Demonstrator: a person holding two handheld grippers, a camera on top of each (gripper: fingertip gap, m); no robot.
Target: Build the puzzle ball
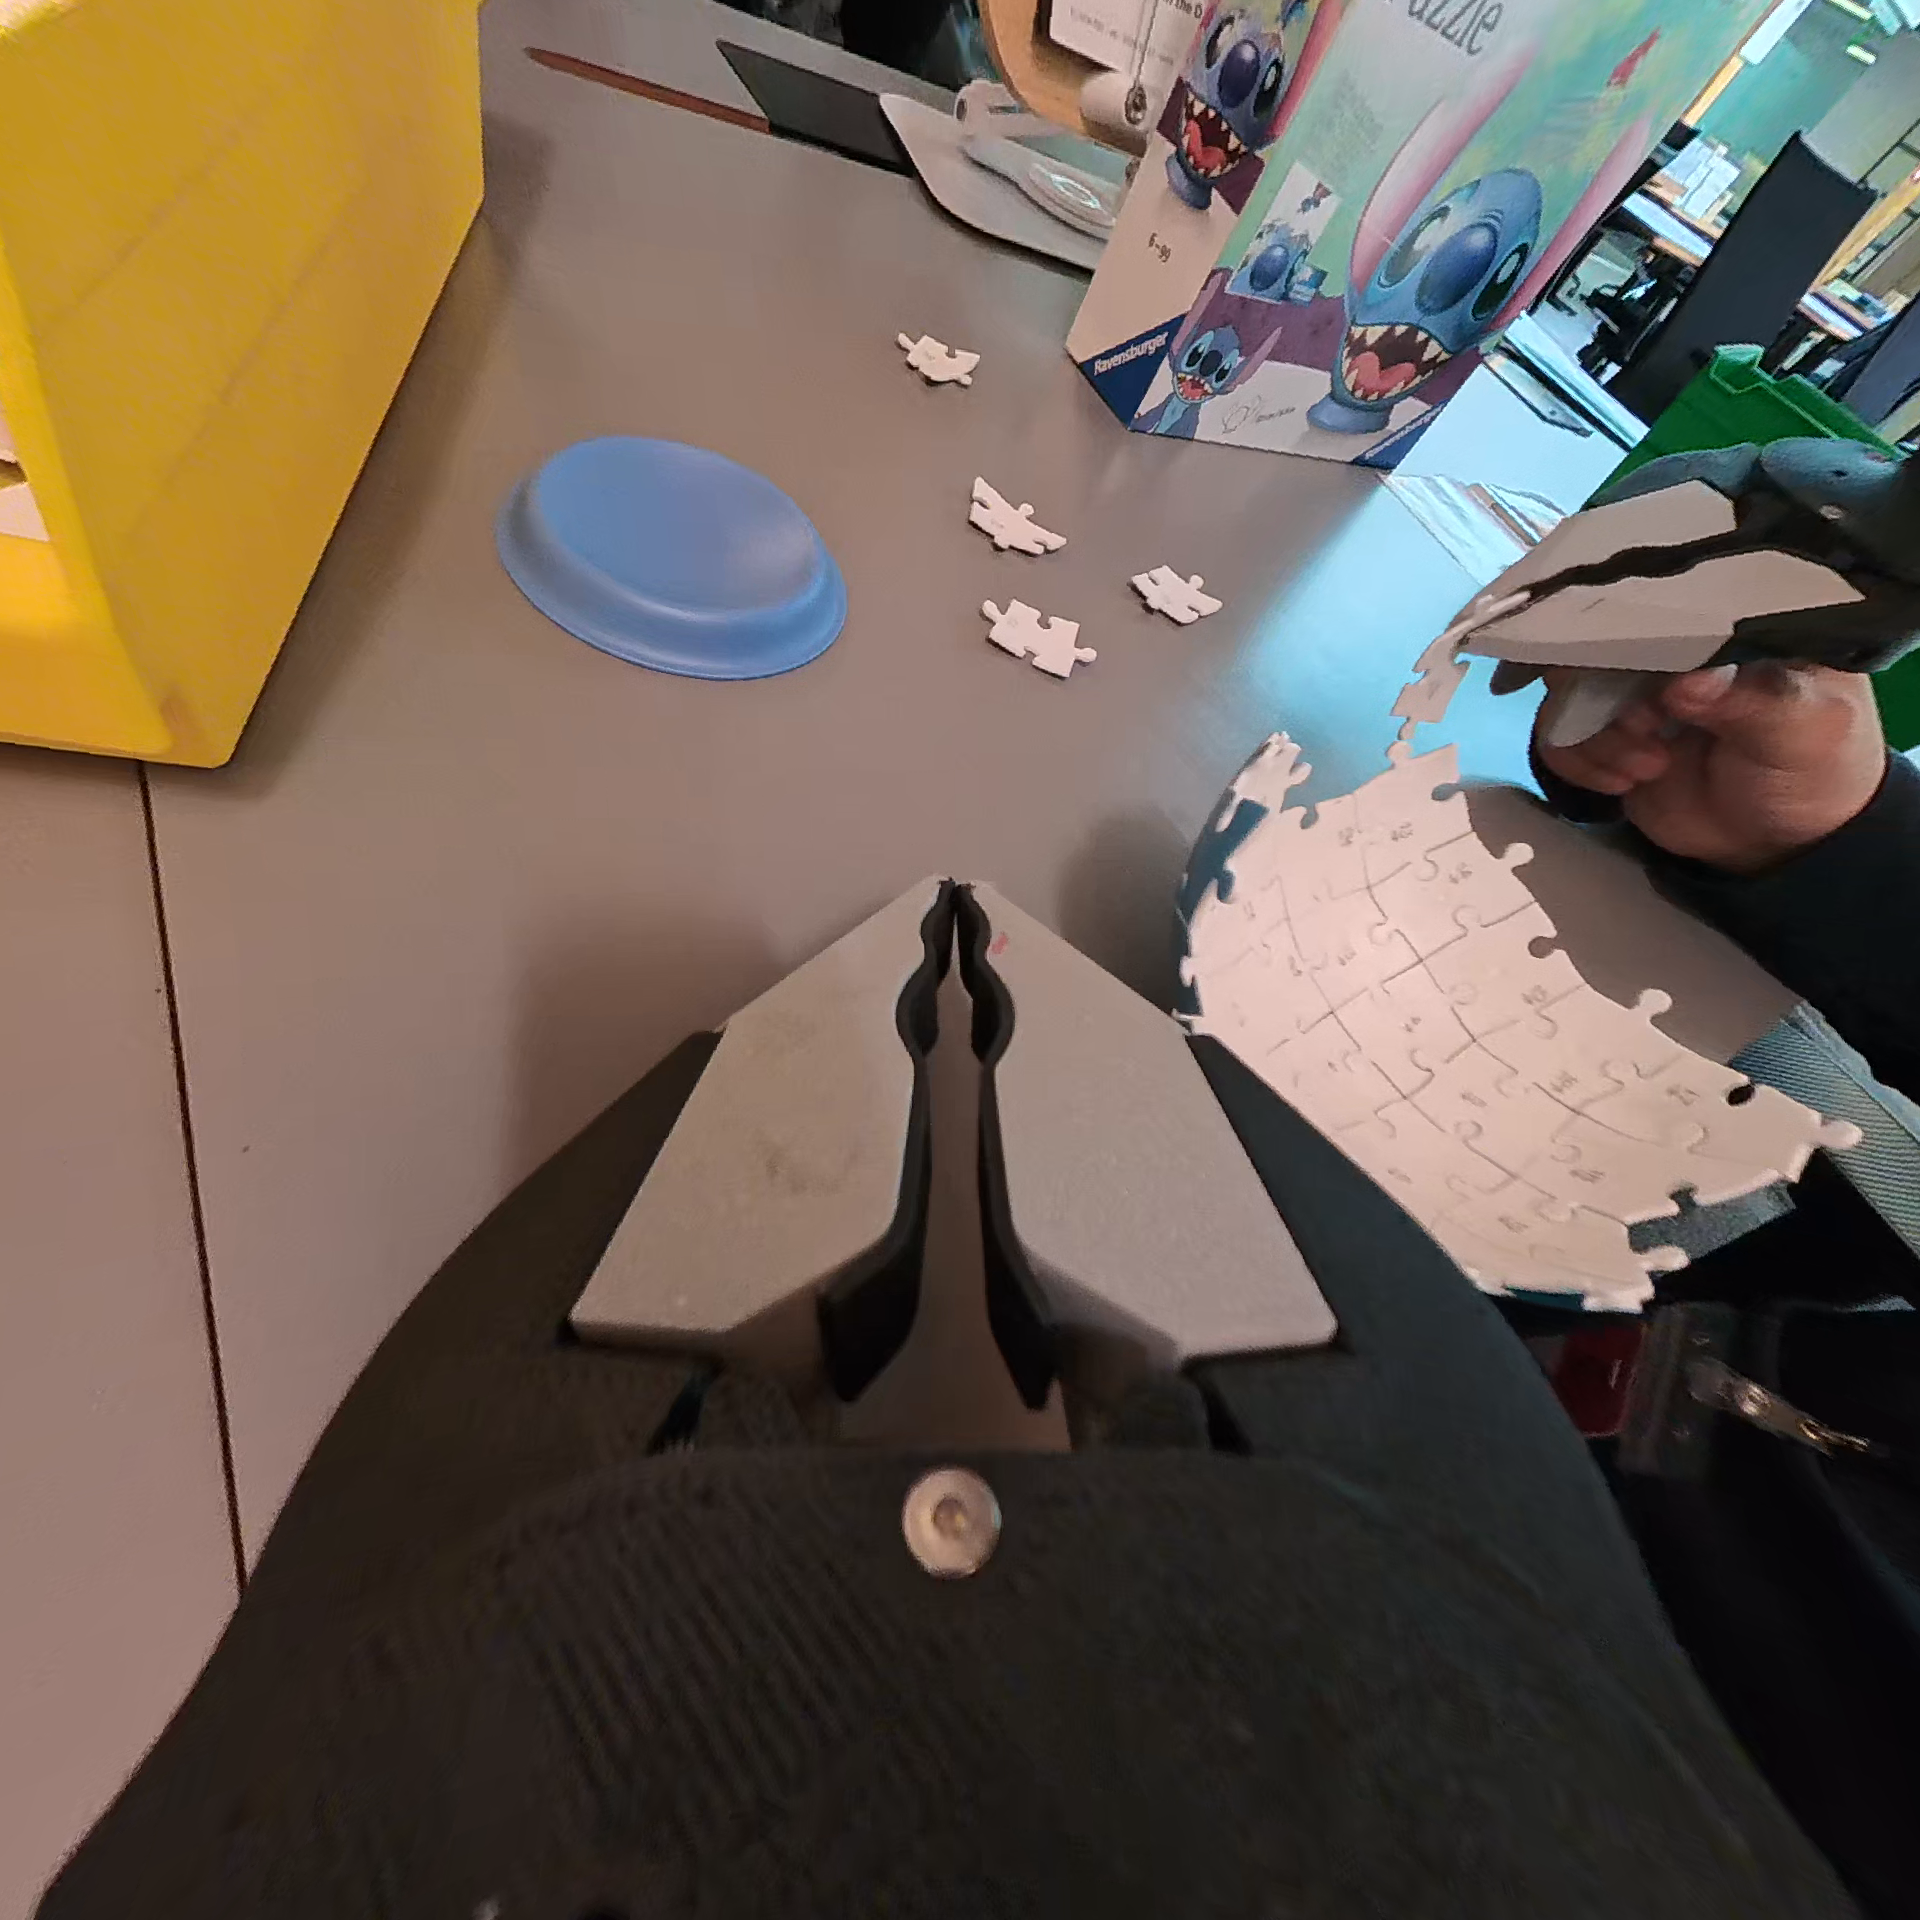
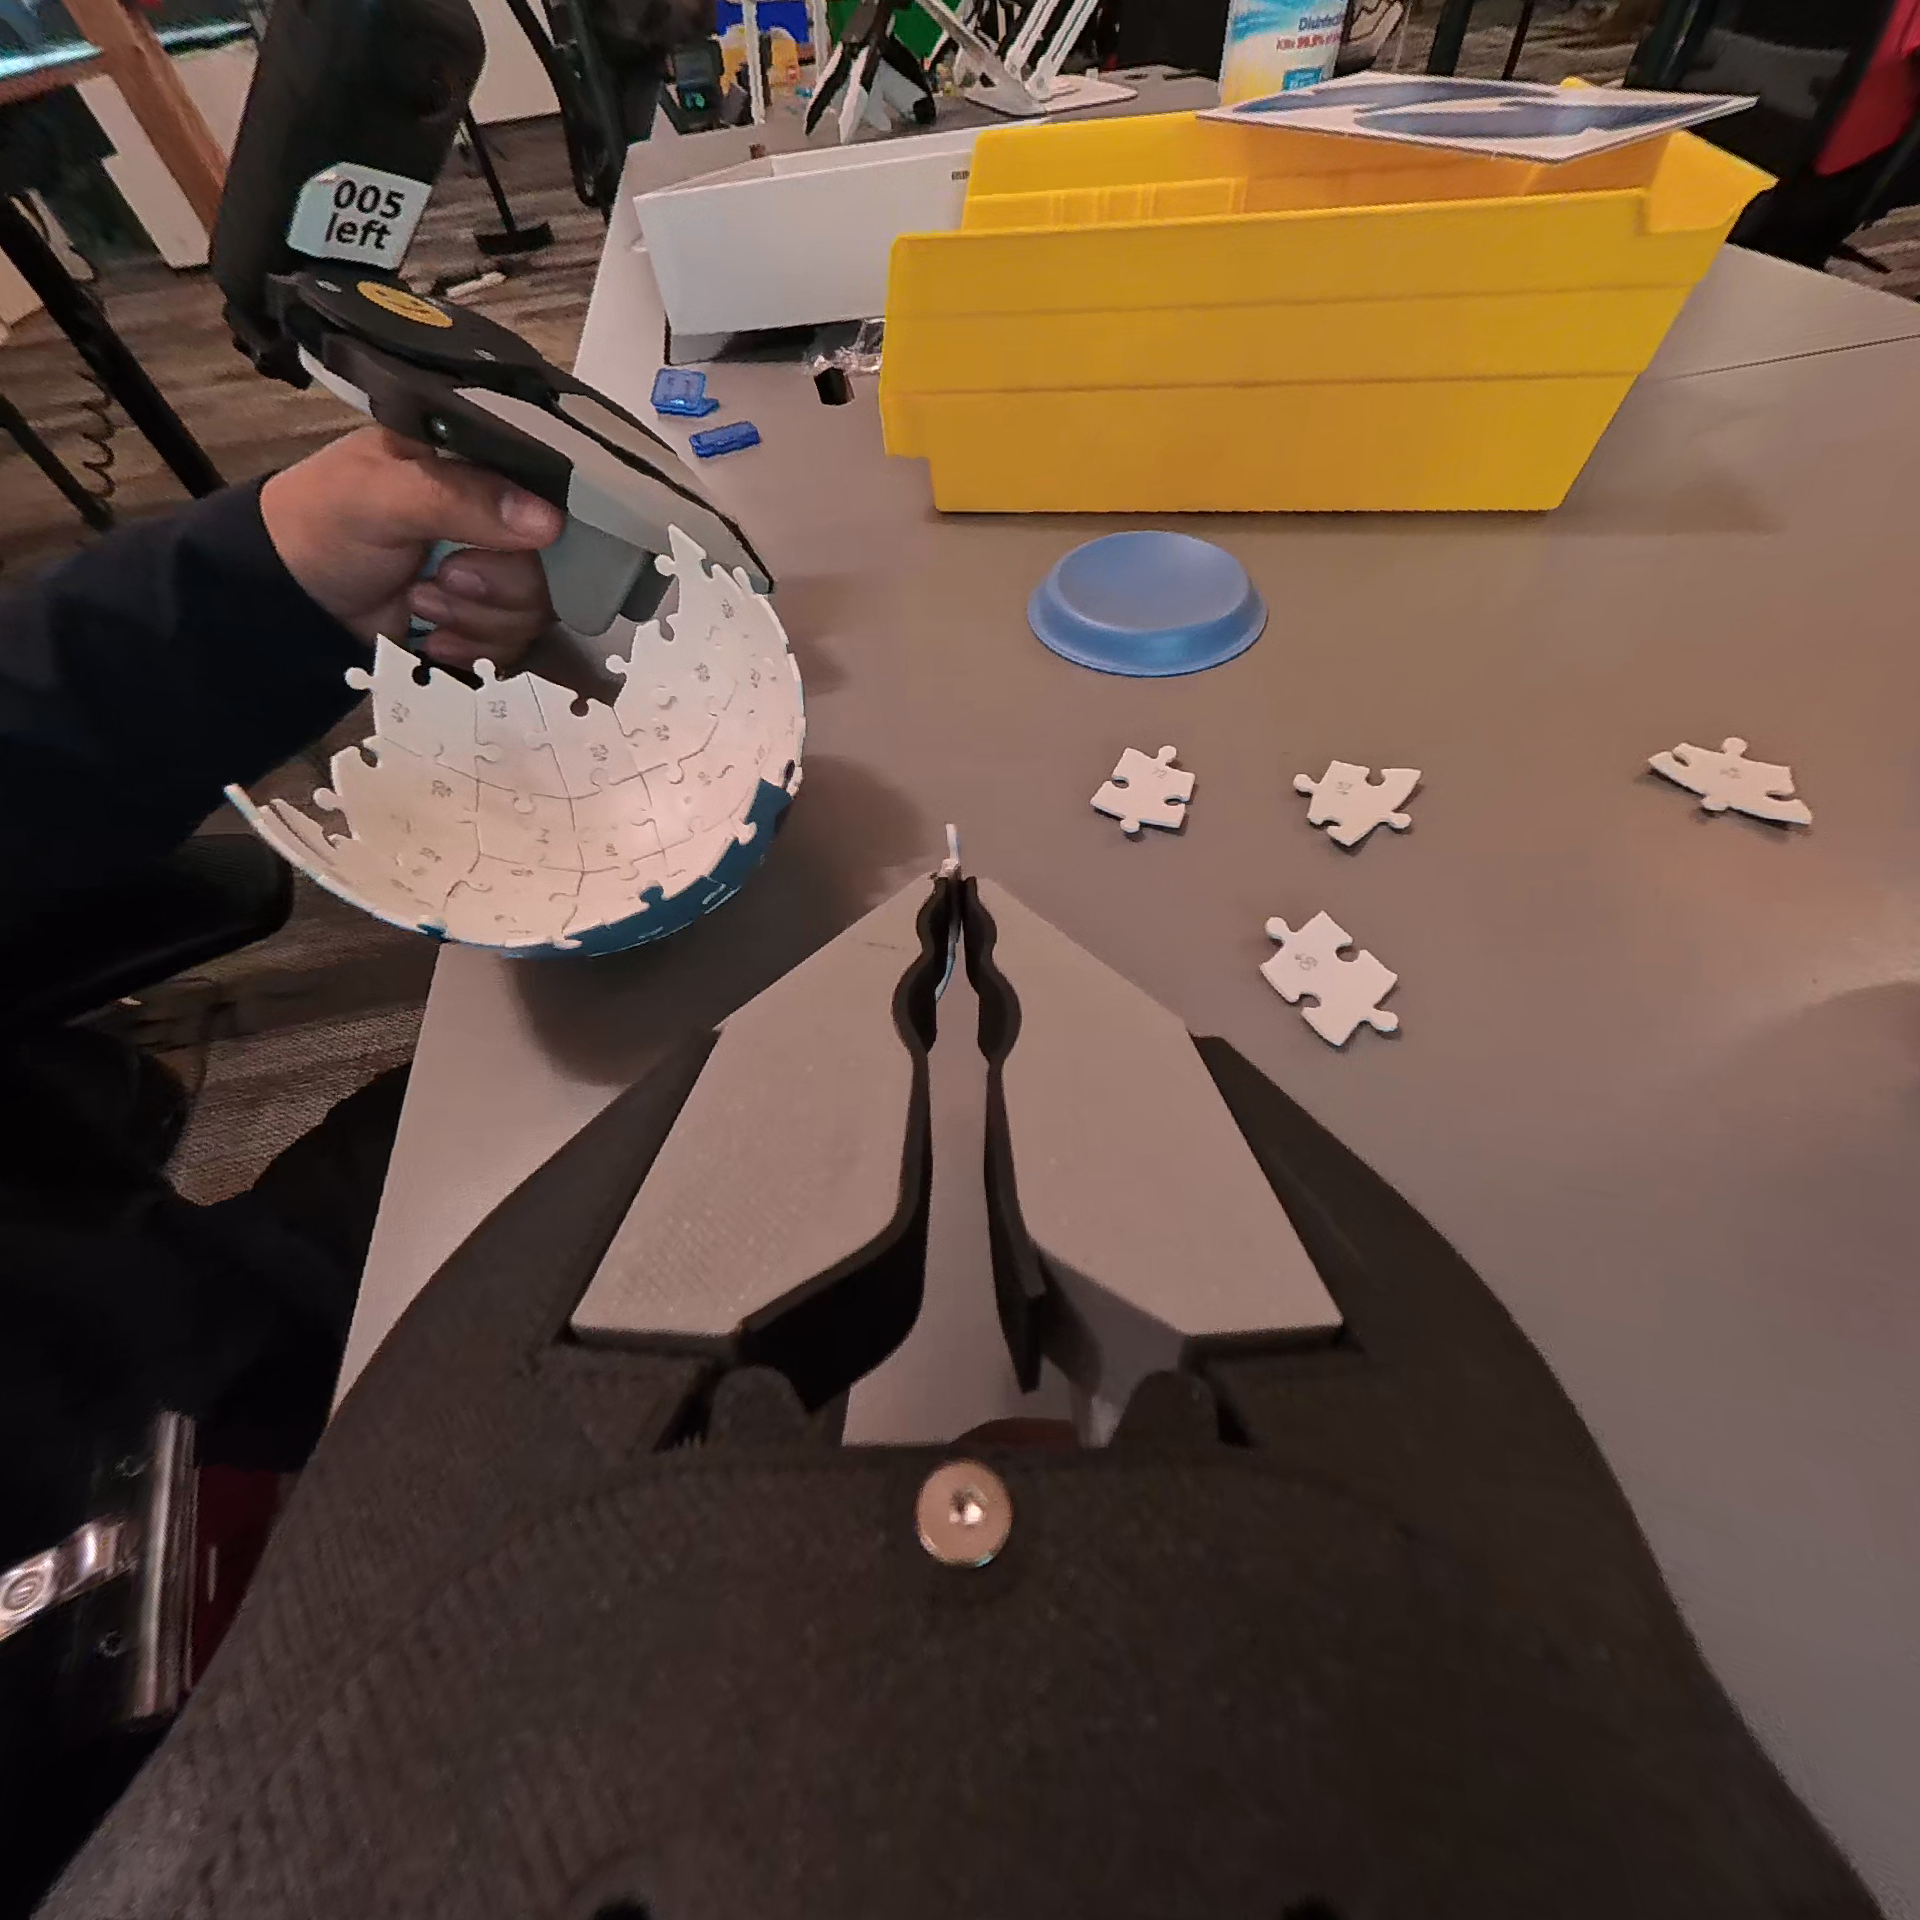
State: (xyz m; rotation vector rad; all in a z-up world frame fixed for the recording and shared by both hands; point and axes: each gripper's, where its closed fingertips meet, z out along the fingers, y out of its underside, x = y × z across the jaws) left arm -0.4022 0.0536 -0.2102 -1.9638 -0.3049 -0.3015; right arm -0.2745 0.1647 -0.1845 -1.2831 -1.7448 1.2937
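Note:
The half-built puzzle ball (image 1: pixel 1455 1049), white inside and blue outside, sits open side up at the table's near edge; it also shows in the right wrist view (image 2: pixel 540 810). My left gripper (image 1: pixel 956 891) is shut and empty, just left of the ball; in the right wrist view it (image 2: pixel 753 577) stands over the ball's far rim. My right gripper (image 2: pixel 951 878) is shut on a puzzle piece (image 2: pixel 951 840), seen edge-on. In the left wrist view it (image 1: pixel 1465 636) holds that piece (image 1: pixel 1436 686) close above the ball's rim. Several loose white pieces (image 2: pixel 1330 977) lie face down on the table.
A blue round stand (image 2: pixel 1148 603) lies upside down beyond the pieces, also in the left wrist view (image 1: pixel 670 556). A yellow bin (image 2: pixel 1247 343) stands behind it. The puzzle box (image 1: pixel 1351 229) stands at the far right. A person's hand (image 2: pixel 395 530) holds the left gripper. Left tips to right tips: about 20 centimetres.

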